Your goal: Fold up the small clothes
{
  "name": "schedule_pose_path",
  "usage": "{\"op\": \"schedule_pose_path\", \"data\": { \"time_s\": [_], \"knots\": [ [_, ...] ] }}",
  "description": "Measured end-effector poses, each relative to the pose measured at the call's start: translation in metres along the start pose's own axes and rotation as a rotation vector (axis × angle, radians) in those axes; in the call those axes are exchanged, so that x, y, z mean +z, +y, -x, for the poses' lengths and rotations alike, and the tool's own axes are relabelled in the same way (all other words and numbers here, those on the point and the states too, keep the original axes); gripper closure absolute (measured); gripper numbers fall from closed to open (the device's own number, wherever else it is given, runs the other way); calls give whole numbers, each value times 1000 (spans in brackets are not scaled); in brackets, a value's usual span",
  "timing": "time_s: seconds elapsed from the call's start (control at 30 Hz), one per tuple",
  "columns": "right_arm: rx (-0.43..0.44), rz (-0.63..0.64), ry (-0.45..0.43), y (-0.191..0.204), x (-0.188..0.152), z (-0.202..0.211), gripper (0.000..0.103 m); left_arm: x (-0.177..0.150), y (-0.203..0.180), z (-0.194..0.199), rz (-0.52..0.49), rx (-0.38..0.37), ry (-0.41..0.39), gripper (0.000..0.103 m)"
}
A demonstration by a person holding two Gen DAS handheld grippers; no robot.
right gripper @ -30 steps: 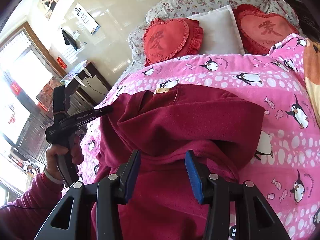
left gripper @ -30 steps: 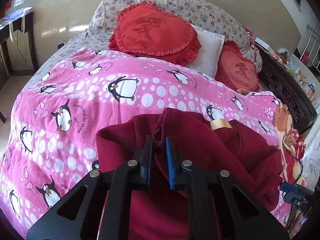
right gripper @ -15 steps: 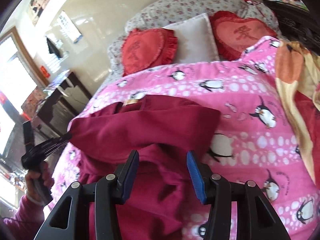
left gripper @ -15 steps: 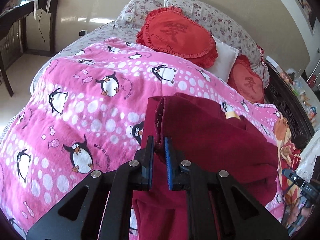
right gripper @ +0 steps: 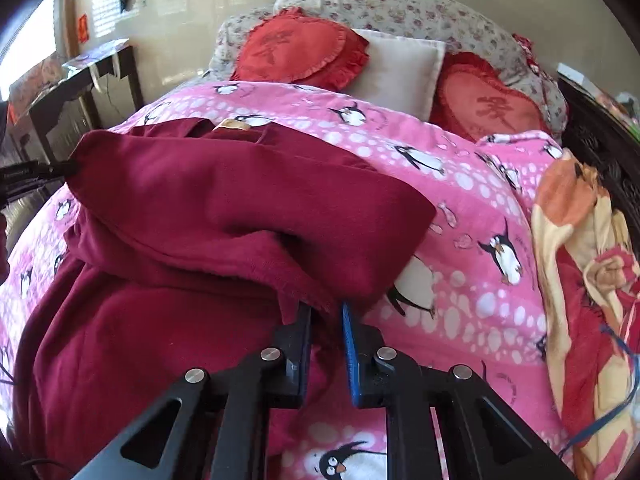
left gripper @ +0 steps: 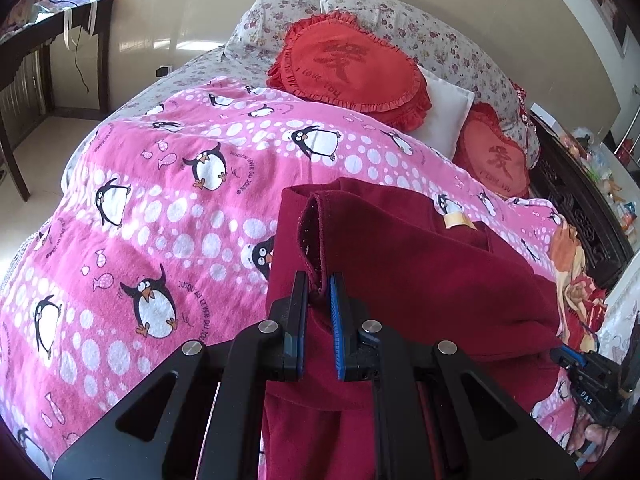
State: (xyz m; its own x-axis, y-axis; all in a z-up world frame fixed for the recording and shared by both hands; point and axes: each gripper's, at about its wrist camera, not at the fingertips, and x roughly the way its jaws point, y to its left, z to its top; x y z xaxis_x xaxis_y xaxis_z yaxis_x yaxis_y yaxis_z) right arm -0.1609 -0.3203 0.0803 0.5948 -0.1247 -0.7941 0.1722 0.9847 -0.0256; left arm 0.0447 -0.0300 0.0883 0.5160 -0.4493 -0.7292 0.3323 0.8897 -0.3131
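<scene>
Maroon garment on penguin blanket, pinched by left hand-held gripper and right hand-held gripper.

The left gripper is closed tight on a fabric edge; the right gripper also pinches cloth, jaws nearly together.

A home bedroom: bed with pink penguin blanket, heart-shaped red cushions at 12 o'clock, dark wooden desk at 10 o'clock.
</scene>
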Motion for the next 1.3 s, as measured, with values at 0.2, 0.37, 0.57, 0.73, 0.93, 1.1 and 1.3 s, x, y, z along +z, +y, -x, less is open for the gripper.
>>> {"op": "schedule_pose_path", "data": {
  "time_s": [0.2, 0.37, 0.57, 0.73, 0.93, 1.1, 1.3],
  "knots": [
    [-68, -26, 86, -15, -35, 0, 96, -34, -4, -24, -21, 11, 104, 94],
    [-20, -164, 158, -45, -49, 2, 100, -44, -6, -23, -49, 15, 106, 94],
    [60, -325, -98, -73, -3, 21, 18, -37, -7, -24, -18, 17, 101, 94],
    [204, -377, 17, -77, 28, -44, 61, -31, -11, -22, -36, 27, 92, 94],
    [-17, -285, -52, -77, 46, -39, 90, -33, -6, -30, -41, 29, 106, 94],
    [22, -350, -46, -85, 35, -24, 90, -35, -4, -25, -40, 22, 97, 93],
    [171, -302, -27, -55, 14, 5, 89, -32, -2, -14, -36, 11, 88, 92]
  ]
}}
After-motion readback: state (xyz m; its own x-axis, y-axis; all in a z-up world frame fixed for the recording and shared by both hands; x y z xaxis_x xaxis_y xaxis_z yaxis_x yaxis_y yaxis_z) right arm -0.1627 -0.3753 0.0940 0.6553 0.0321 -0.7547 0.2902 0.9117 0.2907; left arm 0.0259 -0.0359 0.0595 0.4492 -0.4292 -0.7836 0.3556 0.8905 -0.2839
